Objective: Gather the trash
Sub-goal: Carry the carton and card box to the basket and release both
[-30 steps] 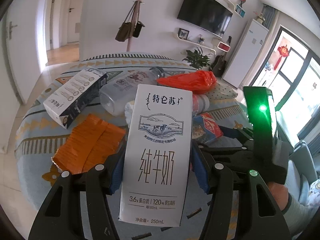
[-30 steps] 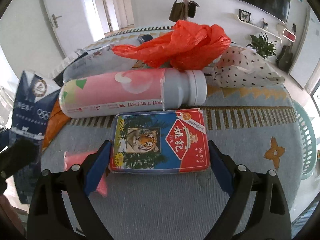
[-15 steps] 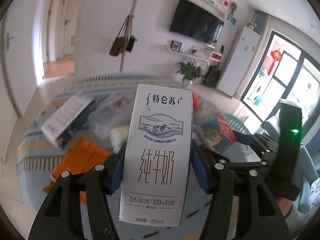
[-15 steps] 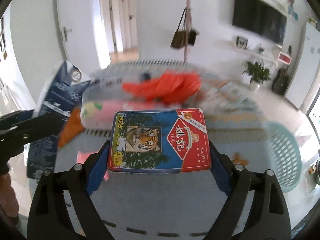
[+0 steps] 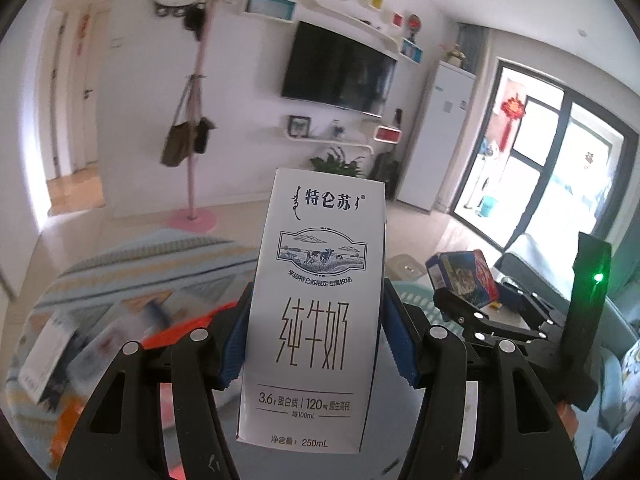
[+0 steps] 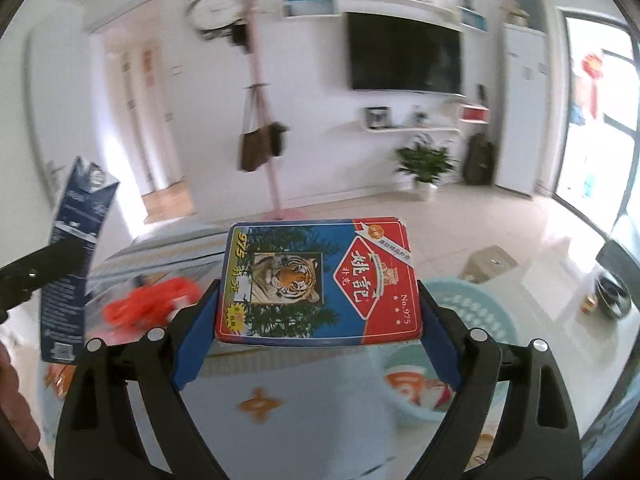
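My left gripper (image 5: 316,340) is shut on a white milk carton (image 5: 316,312), held upright in the air with the blue pads pressing on both its sides. My right gripper (image 6: 316,332) is shut on a flat red and blue playing-card box (image 6: 320,280) with a tiger picture, held level above the table. The left wrist view shows that card box (image 5: 464,276) at the right, in the right gripper (image 5: 460,300). In the right wrist view the carton (image 6: 76,256) shows its dark blue side at the left edge. A pale teal basket (image 6: 480,300) stands on the floor, below and to the right of the card box.
The table with a patterned blue cloth (image 6: 260,400) lies below both grippers, blurred. A red plastic bag (image 6: 152,304) and other litter lie on it. A pink coat stand (image 6: 264,120) with bags, a low stool (image 6: 492,264) and a potted plant (image 6: 424,160) stand beyond.
Both grippers have risen from the table with their loads and turned toward the room. The right gripper closed on the card box, which lay on the cloth, and lifted it.
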`<state>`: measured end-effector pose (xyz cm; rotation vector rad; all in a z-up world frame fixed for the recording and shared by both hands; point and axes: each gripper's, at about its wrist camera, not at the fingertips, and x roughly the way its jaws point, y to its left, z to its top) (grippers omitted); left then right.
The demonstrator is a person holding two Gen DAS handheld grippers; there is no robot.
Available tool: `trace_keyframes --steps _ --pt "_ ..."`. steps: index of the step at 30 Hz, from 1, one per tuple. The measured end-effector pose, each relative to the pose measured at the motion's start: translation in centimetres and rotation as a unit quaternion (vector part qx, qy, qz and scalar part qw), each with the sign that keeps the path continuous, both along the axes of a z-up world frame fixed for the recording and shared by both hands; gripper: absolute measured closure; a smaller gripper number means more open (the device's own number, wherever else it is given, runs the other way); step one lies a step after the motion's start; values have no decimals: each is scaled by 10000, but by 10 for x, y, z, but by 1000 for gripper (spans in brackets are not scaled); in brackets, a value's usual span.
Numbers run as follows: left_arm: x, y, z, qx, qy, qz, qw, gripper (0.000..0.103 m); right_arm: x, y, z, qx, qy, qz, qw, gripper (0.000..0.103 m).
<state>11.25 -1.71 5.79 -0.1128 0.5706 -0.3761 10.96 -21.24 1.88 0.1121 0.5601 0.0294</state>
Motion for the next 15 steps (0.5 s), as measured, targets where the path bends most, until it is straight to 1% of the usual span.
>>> trace_keyframes --steps 4,5,9,12,15 --pt "33 -50 -8 30 200 -273 9994 46 24 -52 -23 120 396 -579 9975 18" --pt "40 -60 -12 35 242 -344 9991 46 31 -67 -34 145 548 -753 9955 18" --pt "71 -105 -38 90 570 -647 9962 46 49 -106 -71 240 1045 -1167 9874 18" --pt "94 -136 -70 71 1016 -874 9910 46 61 -126 -97 311 1375 -1350 9808 18" --pt "107 -155 -94 89 1307 -968 9866 46 70 -141 -120 355 1646 -1463 9748 17"
